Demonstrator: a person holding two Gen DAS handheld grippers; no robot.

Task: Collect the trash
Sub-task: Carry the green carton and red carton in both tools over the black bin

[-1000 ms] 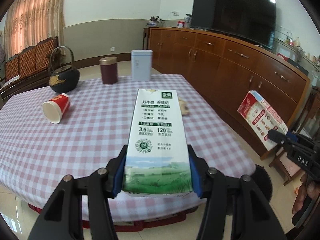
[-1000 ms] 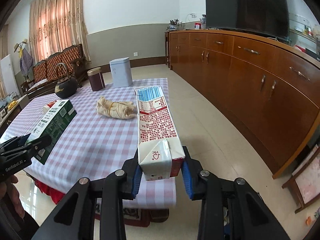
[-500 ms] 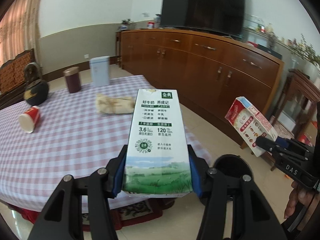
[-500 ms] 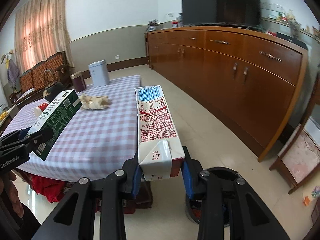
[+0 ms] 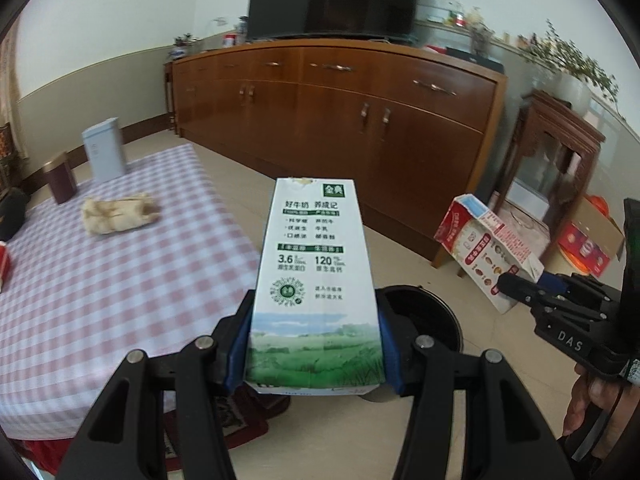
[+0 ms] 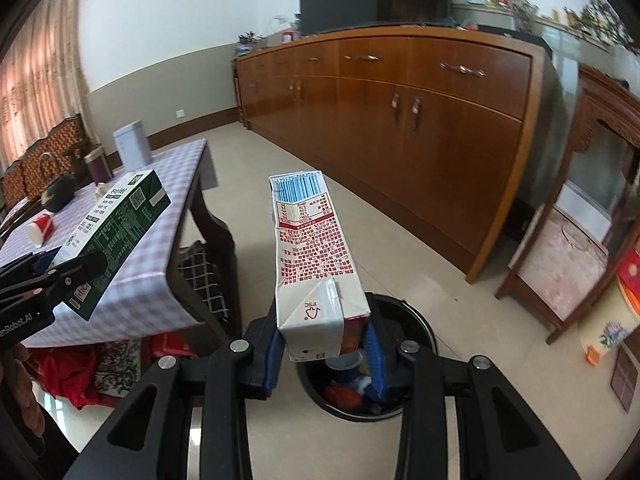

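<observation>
My left gripper (image 5: 314,350) is shut on a green and white milk carton (image 5: 316,276), held over the floor beside the table. The same carton shows in the right wrist view (image 6: 112,236). My right gripper (image 6: 322,350) is shut on a red and white carton (image 6: 314,256), which also shows in the left wrist view (image 5: 490,254). A black trash bin (image 6: 420,328) stands on the floor just below and ahead of both grippers, with trash inside; its rim also shows in the left wrist view (image 5: 436,312).
The checked table (image 5: 100,276) holds a crumpled paper bag (image 5: 118,214), a brown tin (image 5: 59,178), a white tin (image 5: 103,156) and a red paper cup (image 6: 40,228). A long wooden sideboard (image 6: 400,120) runs along the wall. A small wooden stand (image 5: 556,164) is at right.
Both grippers have swung right, away from the table, with their cartons held. The trash bin has come into view below them.
</observation>
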